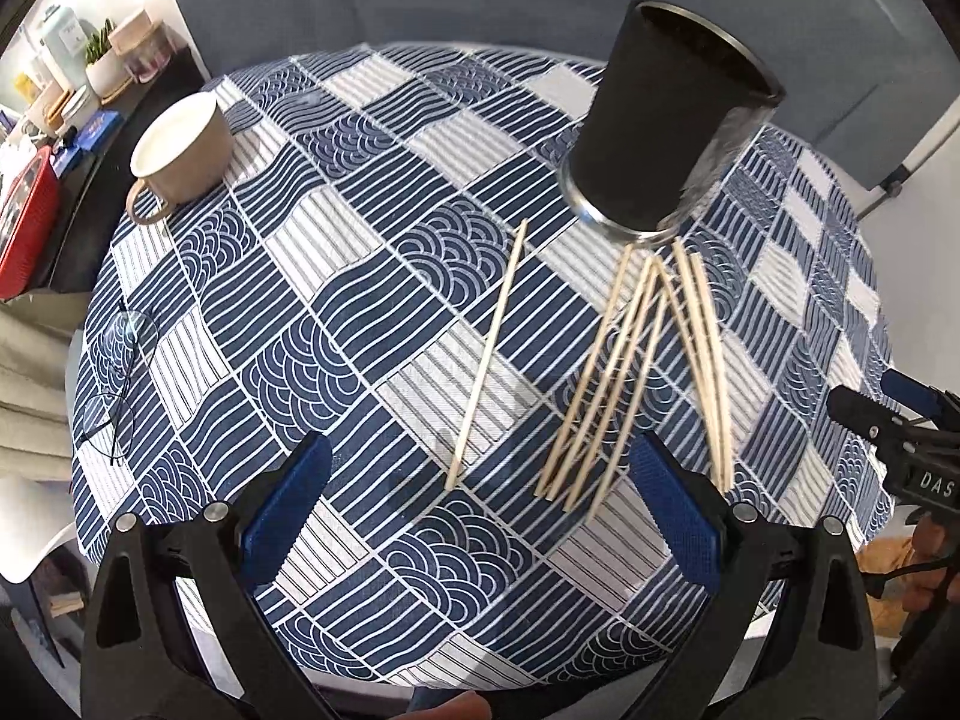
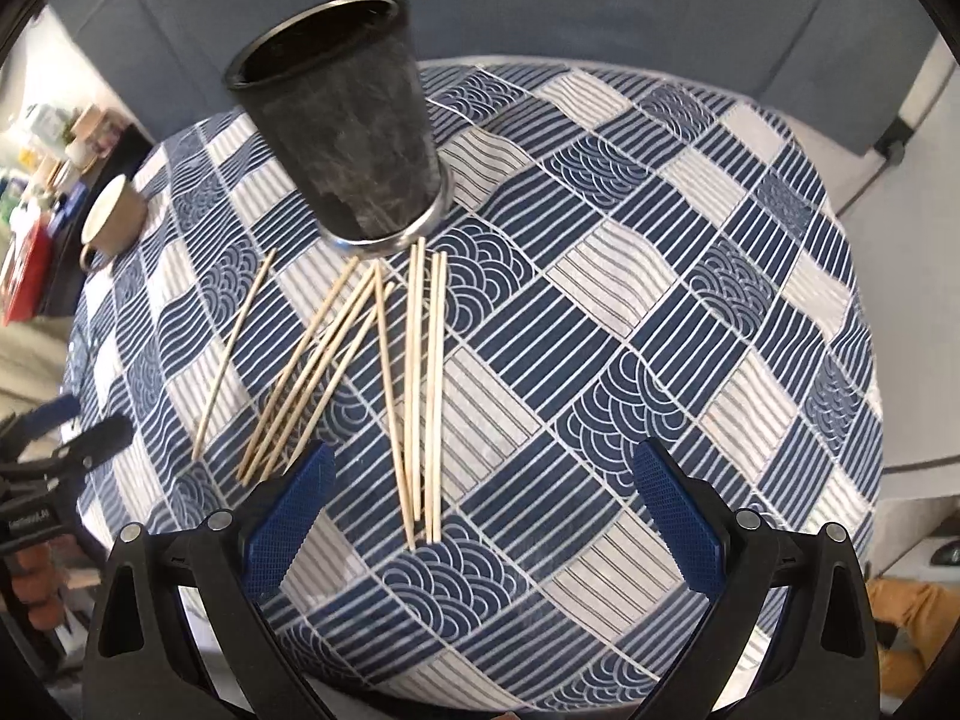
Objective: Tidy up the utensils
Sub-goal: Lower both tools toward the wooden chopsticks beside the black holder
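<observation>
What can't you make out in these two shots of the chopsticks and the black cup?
- Black cup: its inside is too dark in both views to tell if anything is in it.
- Chopsticks: the bundle overlaps and blurs in the left wrist view, so no sure count.
- Shelf items: small and warped at the left edge.
- Right gripper: cut off by the right edge in that view.

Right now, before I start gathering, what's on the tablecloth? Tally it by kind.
Wooden chopsticks: about 10 (the bundle overlaps and is blurred, so the count is not exact)
Black holder cup: 1
Beige mug: 1
Eyeglasses: 1
Total: about 13
</observation>
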`<state>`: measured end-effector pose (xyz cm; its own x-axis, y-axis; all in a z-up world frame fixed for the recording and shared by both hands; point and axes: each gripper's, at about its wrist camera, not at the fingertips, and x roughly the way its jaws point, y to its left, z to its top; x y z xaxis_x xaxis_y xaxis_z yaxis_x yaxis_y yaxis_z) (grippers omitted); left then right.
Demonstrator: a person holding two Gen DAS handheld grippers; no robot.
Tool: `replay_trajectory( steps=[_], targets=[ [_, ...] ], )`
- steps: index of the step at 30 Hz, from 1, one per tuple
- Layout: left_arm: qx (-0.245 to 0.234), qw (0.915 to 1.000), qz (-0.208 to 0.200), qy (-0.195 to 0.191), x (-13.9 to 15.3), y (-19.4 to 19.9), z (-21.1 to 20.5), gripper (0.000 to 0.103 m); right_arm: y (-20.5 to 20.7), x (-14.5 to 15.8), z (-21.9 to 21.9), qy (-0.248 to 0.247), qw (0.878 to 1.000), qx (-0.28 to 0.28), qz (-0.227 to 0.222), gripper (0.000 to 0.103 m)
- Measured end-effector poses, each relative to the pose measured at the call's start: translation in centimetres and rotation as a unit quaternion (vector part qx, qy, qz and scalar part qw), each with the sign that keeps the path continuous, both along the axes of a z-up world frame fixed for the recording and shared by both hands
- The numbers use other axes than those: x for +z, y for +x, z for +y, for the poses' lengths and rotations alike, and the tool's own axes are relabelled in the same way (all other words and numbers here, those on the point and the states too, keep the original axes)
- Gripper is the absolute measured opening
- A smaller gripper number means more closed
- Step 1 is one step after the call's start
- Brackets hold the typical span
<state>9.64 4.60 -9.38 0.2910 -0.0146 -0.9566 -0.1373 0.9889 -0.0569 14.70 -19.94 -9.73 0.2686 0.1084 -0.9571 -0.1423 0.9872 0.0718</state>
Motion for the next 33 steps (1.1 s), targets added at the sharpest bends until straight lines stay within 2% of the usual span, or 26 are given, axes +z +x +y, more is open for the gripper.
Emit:
replay_trajectory(
  steps=[7,16,22,33],
  targets=[
    [0.002,0.9997,0.015,0.017,-1.2,1.2,0.5,0.097,1.4,-3.3,0.5,-0.025,0.999,0.010,0.020,0.095],
    [0.004,0.9983,0.049,0.031,-4.7,3.1,1.2,0.097,3.8,-6.5,-0.1,-0.041,0.998,-0.002,0.037,0.095],
    [0.018,0.9978,0.054,0.035,-6.3,4.3,1.5,0.097,4.7,-8.6,-0.3,-0.047,0.998,-0.009,0.045,0.095],
    [0.015,0.9962,0.067,0.052,-9.3,6.5,1.6,0.097,5.3,-9.6,0.2,-0.058,0.998,0.002,0.032,0.095]
  ],
)
